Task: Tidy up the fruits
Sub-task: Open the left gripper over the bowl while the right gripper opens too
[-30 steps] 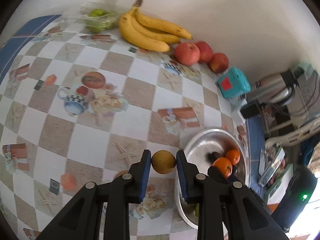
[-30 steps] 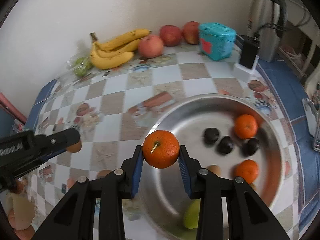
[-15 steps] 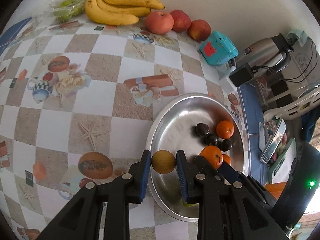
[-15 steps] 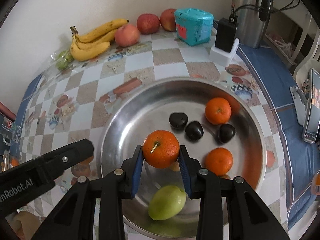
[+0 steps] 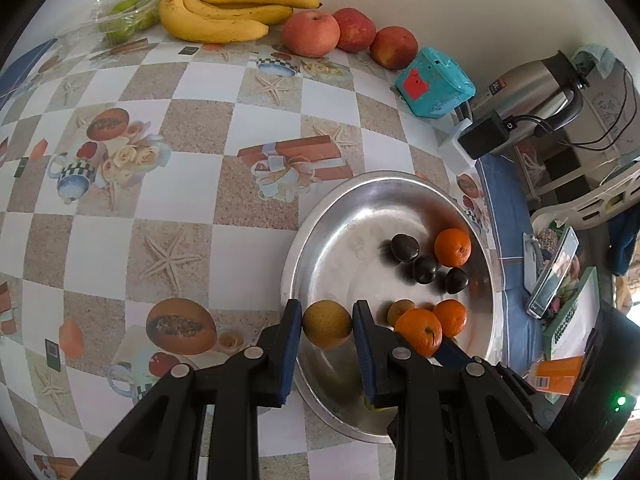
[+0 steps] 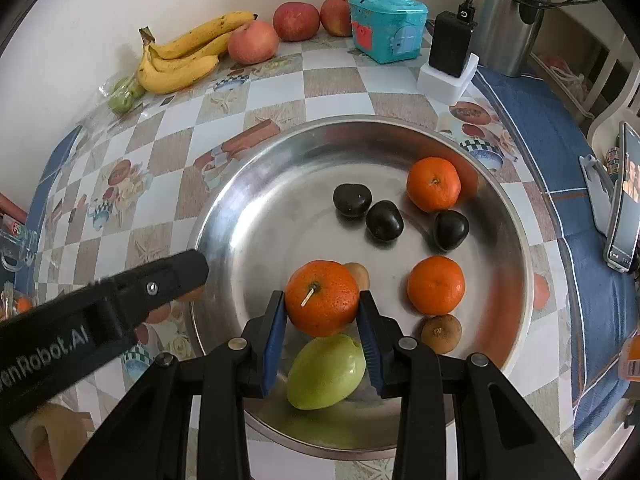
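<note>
My left gripper (image 5: 327,326) is shut on a small round yellow-brown fruit (image 5: 327,323), held over the near left rim of the steel bowl (image 5: 320,236). My right gripper (image 6: 321,312) is shut on an orange (image 6: 322,298) above the bowl's (image 6: 240,216) inside. That orange (image 5: 418,331) also shows in the left wrist view, right beside the left gripper. In the bowl lie two oranges (image 6: 433,183) (image 6: 436,285), three dark plums (image 6: 384,220), a green fruit (image 6: 326,372) and small brown fruits (image 6: 441,334). The left gripper's arm (image 6: 100,316) crosses the lower left of the right wrist view.
Bananas (image 5: 228,12), three red apples (image 5: 311,33) and bagged green fruit (image 5: 124,24) line the wall. A teal box (image 5: 434,86), a black charger on a white block (image 5: 484,140) and a steel kettle (image 5: 532,84) stand at the right. A phone on a stand (image 6: 622,204) sits past the table edge.
Both grippers came over the bowl with their fruit and sank a little toward it. The bowl has grown larger and more central in both views. Both grips look unchanged.
</note>
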